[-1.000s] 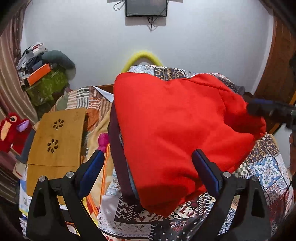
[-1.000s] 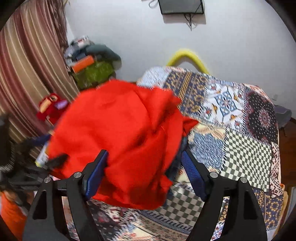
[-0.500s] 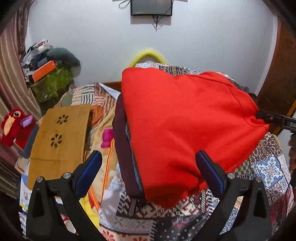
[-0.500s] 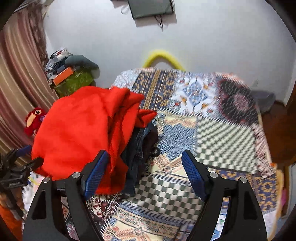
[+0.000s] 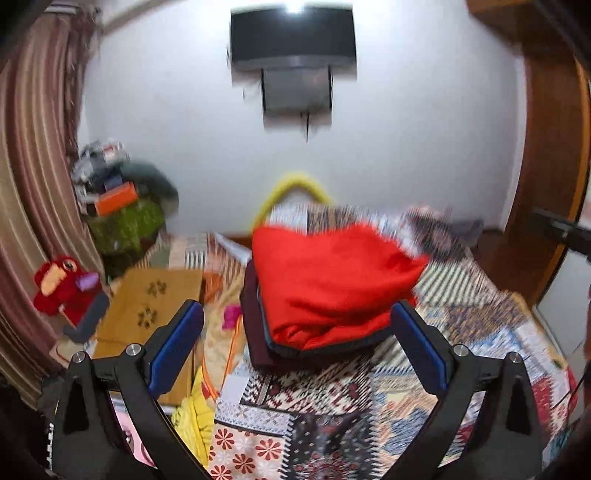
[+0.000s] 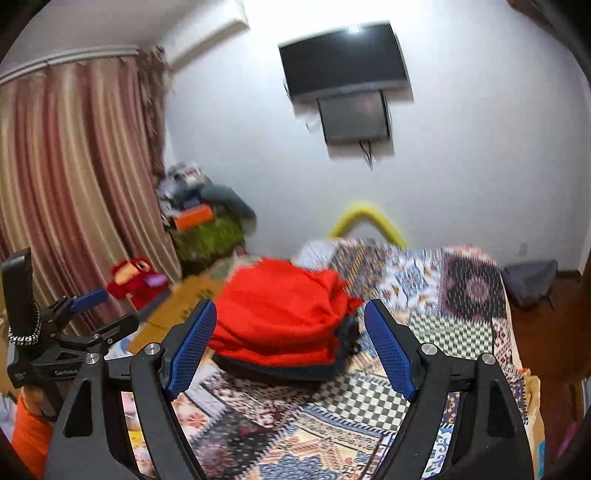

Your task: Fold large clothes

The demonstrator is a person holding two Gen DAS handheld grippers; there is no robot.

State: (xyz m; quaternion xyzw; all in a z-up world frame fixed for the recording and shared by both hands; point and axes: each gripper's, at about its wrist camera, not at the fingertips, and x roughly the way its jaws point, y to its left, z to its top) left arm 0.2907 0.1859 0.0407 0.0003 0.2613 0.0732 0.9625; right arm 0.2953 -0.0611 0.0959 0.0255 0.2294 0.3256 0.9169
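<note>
White bedroom wall with a dark mounted screen (image 5: 293,35) stands behind a bed under a patchwork quilt (image 5: 332,417). On the quilt, a folded red garment (image 5: 328,284) tops a stack of dark folded clothes (image 5: 253,325). Left hand-held gripper (image 5: 297,345) and right hand-held gripper (image 6: 290,347) both hang wide open, holding nothing, apart from the stack.

A dark television (image 5: 293,38) hangs on the far wall. Striped curtains (image 6: 74,177) drape left; a red plush toy (image 5: 61,286) sits beside a wooden lap desk (image 5: 147,302).
</note>
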